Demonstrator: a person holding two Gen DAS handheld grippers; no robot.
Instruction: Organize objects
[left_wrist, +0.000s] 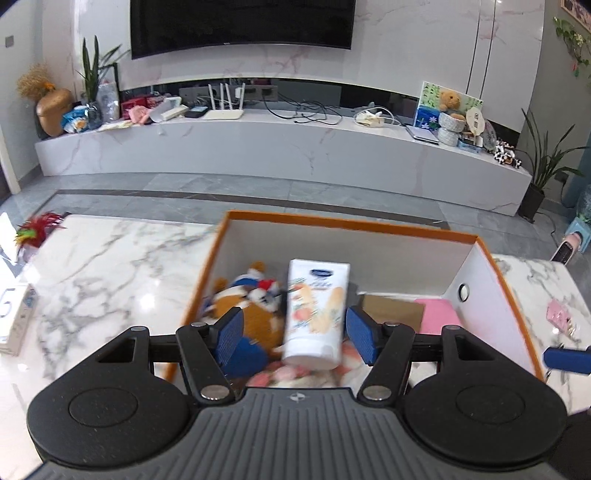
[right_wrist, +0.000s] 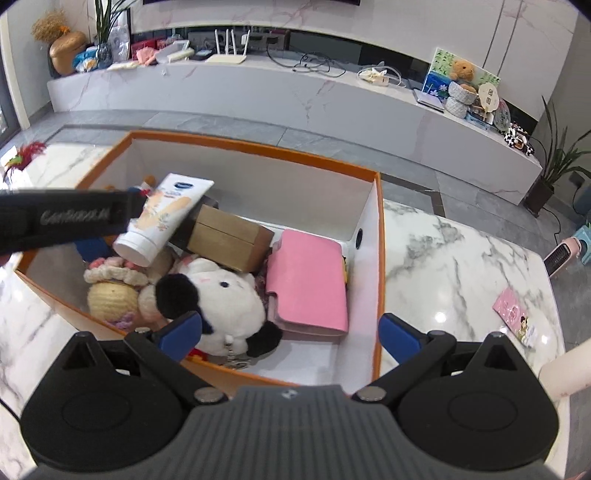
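Note:
An orange-rimmed white box (left_wrist: 476, 240) (right_wrist: 376, 206) stands on the marble table. A white lotion tube (left_wrist: 317, 314) (right_wrist: 162, 221) hangs between the open pads of my left gripper (left_wrist: 295, 332), cap down, over the box; the pads stand apart from it. In the box lie a brown plush toy (left_wrist: 255, 317), a white and black plush dog (right_wrist: 218, 299), a knitted doll (right_wrist: 110, 291), a brown cardboard box (right_wrist: 225, 236) and a pink wallet (right_wrist: 306, 280) (left_wrist: 439, 314). My right gripper (right_wrist: 291, 328) is open and empty over the box's near right corner.
A pink card (right_wrist: 515, 314) lies on the table right of the box. A white carton (left_wrist: 14, 317) and a red feather toy (left_wrist: 37, 229) sit at the table's left. A long TV bench (left_wrist: 280, 147) with clutter runs across the far floor.

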